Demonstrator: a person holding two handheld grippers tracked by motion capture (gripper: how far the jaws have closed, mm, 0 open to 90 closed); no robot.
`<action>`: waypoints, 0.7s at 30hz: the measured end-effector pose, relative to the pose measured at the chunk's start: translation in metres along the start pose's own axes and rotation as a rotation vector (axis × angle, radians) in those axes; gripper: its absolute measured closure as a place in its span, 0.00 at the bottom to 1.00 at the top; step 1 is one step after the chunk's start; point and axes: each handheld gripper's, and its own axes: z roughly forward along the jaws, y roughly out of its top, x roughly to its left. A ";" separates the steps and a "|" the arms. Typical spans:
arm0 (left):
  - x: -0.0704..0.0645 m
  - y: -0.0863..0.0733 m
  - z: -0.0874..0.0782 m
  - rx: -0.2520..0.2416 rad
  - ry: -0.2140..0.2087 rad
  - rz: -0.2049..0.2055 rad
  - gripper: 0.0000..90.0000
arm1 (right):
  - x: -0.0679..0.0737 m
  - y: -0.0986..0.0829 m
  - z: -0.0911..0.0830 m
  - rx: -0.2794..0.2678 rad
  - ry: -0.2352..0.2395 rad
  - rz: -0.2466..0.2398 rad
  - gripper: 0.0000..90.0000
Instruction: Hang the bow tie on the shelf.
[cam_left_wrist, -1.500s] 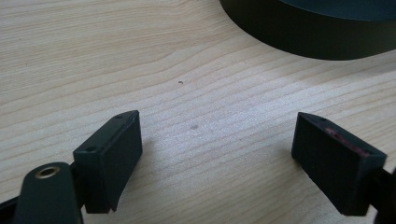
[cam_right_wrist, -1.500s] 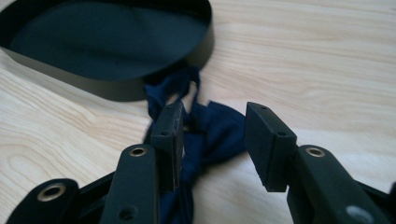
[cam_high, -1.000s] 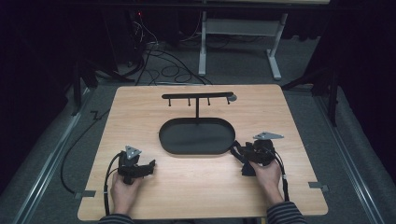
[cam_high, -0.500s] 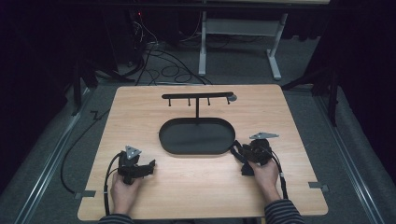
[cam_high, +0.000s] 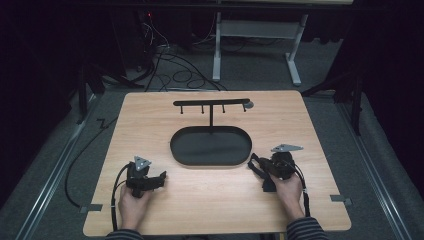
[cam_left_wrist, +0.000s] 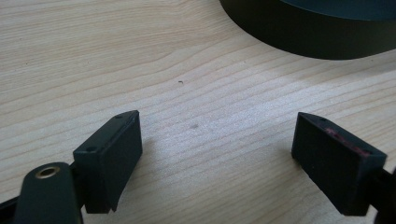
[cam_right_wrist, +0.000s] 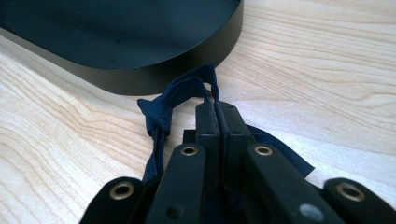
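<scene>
the right gripper (cam_right_wrist: 215, 109) is pinching a knotted dark blue ribbon (cam_right_wrist: 173, 100) just beside the black oval tray (cam_right_wrist: 140, 74), jaws closed on it. the left gripper (cam_left_wrist: 219, 149) is resting with jaws wide apart over bare table (cam_left_wrist: 93, 56). likely the ribbon is going onto the hook rack (cam_high: 211, 103); keeping the loop open and the pinch firm should be helping.

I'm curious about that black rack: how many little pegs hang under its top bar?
4 pegs hang under the rack's bar: near its left end, left of the post, right of it, and near its right end.

Dk navy knotted fabric strip (cam_right_wrist: 180, 95), pinched in right gripper (cam_right_wrist: 217, 109), loop just beside black oval tray (cam_right_wrist: 140, 77) wall.
</scene>
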 end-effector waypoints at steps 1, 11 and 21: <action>0.000 0.000 0.000 0.000 0.000 0.000 0.18 | 0.000 0.000 -0.002 -0.007 0.001 -0.001 1.00; 0.000 0.000 0.000 0.000 0.000 0.000 0.18 | 0.005 0.003 -0.022 -0.075 -0.001 -0.019 1.00; 0.000 0.000 0.000 0.000 0.000 0.000 0.19 | 0.009 0.008 -0.034 -0.110 -0.006 -0.034 1.00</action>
